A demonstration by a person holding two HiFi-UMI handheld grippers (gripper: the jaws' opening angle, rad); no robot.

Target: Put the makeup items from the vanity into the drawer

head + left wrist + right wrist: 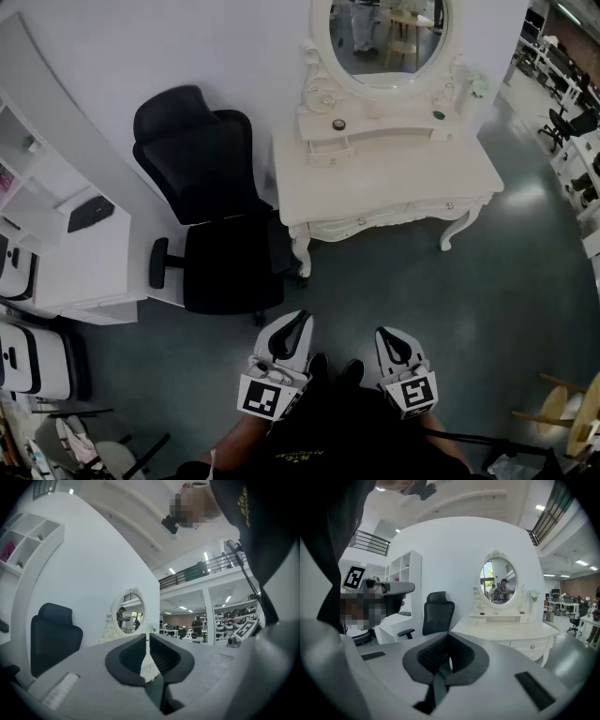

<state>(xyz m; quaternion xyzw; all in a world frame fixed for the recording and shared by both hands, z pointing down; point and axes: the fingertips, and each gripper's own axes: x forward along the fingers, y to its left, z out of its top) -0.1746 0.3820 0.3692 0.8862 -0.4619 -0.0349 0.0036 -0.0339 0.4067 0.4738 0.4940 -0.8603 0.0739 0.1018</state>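
The white vanity (384,178) with its oval mirror (384,37) stands at the far side of the floor. On its raised shelf sit small makeup items: a dark round pot (338,124) and a green-topped one (438,115). The drawer fronts (441,208) below the top are closed. Both grippers hang low near my body, well short of the vanity. My left gripper (298,322) is shut and empty, and so is my right gripper (386,335). The right gripper view shows the vanity (506,627) ahead, beyond the closed jaws.
A black office chair (211,187) stands left of the vanity, between it and a white desk (84,253) with shelves. Grey floor lies between me and the vanity. Wooden stool legs (562,403) are at the lower right, and more chairs stand at the far right.
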